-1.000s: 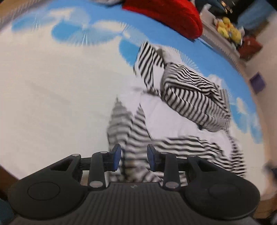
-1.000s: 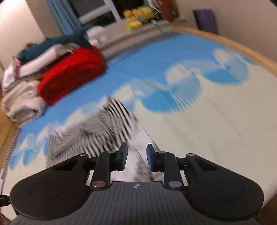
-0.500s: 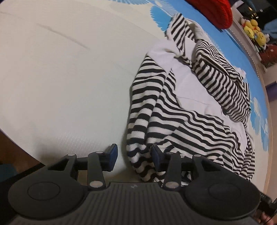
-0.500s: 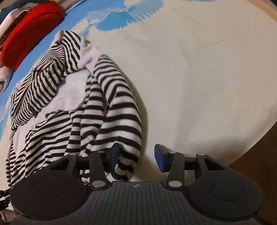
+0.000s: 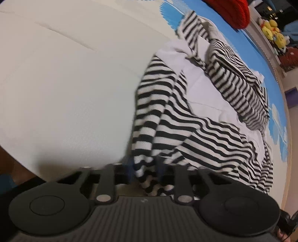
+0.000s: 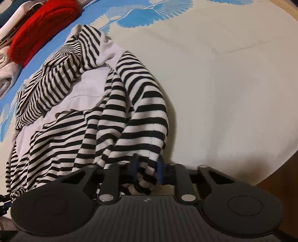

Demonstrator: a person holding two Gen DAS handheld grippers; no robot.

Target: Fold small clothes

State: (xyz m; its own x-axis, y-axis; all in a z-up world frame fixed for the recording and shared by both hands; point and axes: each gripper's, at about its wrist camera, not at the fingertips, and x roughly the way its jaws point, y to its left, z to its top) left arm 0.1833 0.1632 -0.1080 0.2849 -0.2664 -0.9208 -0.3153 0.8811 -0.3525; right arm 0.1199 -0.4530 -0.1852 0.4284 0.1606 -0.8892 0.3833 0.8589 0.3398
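A black-and-white striped garment (image 5: 195,119) with plain white panels lies crumpled on the cream and blue bed cover (image 5: 65,83). My left gripper (image 5: 145,167) is shut on its near left hem at the bed's front edge. In the right wrist view the same striped garment (image 6: 111,115) spreads to the left. My right gripper (image 6: 147,173) is shut on its near right hem corner. The fabric bunches between both pairs of blue pads, and both held corners are raised slightly off the cover.
A red folded item (image 5: 231,11) lies at the far end of the bed, also in the right wrist view (image 6: 41,24). Yellow soft toys (image 5: 273,31) sit on a shelf beyond. Pale folded clothes (image 6: 5,68) lie at far left. The wooden bed edge (image 6: 279,178) is close by.
Both grippers came down to the near hem, then closed on it. Half a second ago their jaws were open around the fabric; now both pinch it.
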